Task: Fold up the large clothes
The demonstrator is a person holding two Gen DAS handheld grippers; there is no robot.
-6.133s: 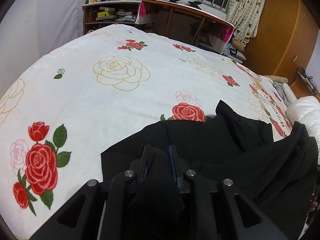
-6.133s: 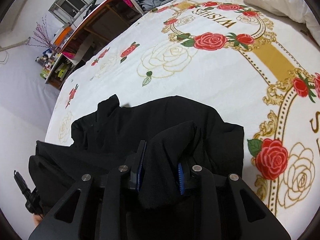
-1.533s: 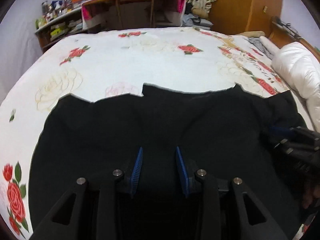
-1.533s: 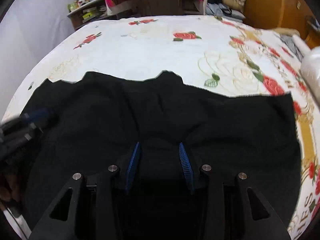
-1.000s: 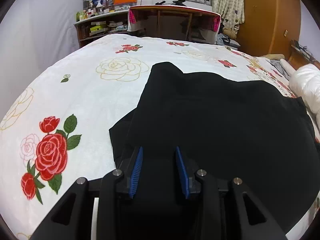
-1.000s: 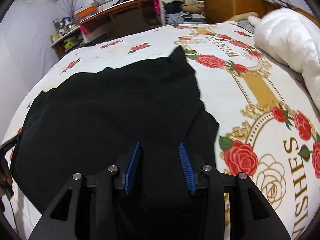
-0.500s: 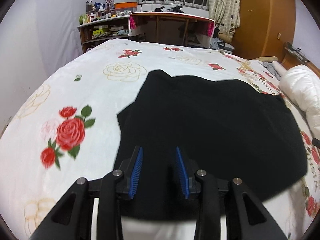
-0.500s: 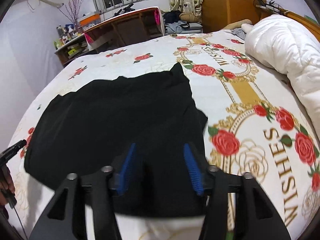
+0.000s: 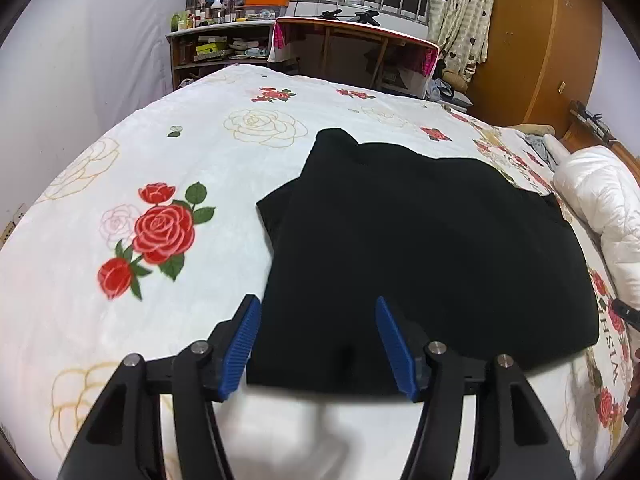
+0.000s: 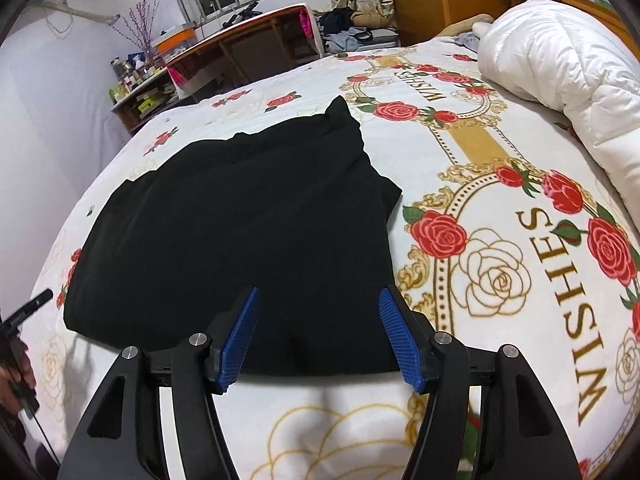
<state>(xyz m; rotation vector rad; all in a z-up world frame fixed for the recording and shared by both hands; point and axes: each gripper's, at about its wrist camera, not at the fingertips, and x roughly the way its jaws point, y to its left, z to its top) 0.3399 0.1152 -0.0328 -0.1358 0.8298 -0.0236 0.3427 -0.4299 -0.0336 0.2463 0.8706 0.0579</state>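
While both tongs hang open and empty, the black garment (image 9: 420, 248) lies folded just ahead on the floral bedspread (image 9: 120, 320).

Left gripper (image 9: 318, 340) and right gripper (image 10: 318, 336), jaws just spread, flank its near edge equally close; its long axis runs crosswise between them.

Each of the 2 fisheye cameras sits just behind its own gripper and looks forward and steeply down along the fingers, close over the near edge of the bed (image 9: 72, 320). The left wrist view looks from the left end of the black garment (image 9: 420, 248), the right wrist view from its right end. Both take in the whole garment (image 10: 240, 232), the rose blanket, the white duvet (image 10: 560, 72), and the desk (image 9: 352, 48) and window at the far wall
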